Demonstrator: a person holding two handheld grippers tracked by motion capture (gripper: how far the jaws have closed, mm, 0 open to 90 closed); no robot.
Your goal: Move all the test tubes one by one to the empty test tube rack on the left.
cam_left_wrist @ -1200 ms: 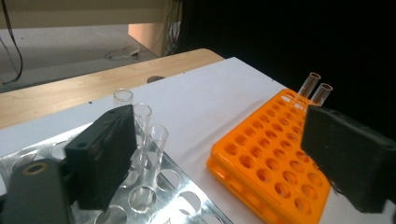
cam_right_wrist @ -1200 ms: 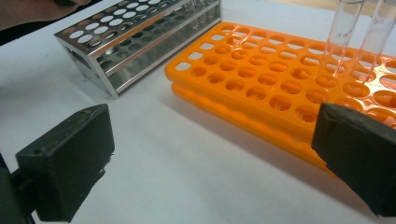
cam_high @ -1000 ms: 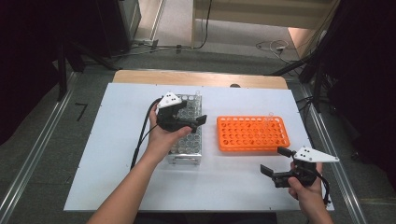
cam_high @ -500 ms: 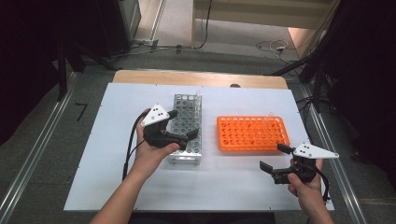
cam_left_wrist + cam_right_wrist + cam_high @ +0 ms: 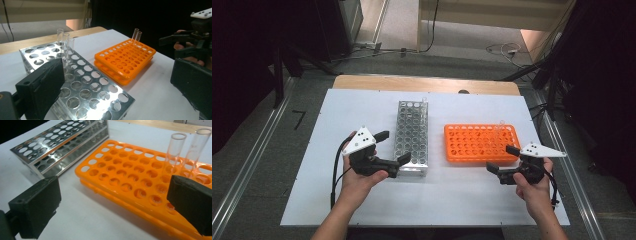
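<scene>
A silver metal tube rack (image 5: 412,131) stands mid-table, with three clear glass tubes (image 5: 64,41) at its far end. To its right lies an orange tube rack (image 5: 479,144) holding two clear tubes (image 5: 185,150) near its far right corner. My left gripper (image 5: 393,147) is open and empty beside the metal rack's near left corner (image 5: 100,105). Just in front of the orange rack's near right corner, my right gripper (image 5: 501,160) is open and empty too. In the left gripper view the right gripper (image 5: 175,42) shows past the orange rack (image 5: 125,62).
Both racks sit on a white table top (image 5: 452,200) with a wooden strip (image 5: 422,84) along its far edge. Metal rails (image 5: 242,170) and grey floor flank the table. Cables (image 5: 502,49) lie on the floor beyond.
My left gripper has drawn back from above the metal rack toward the near left, down to the rack's near corner. The right gripper has barely moved.
</scene>
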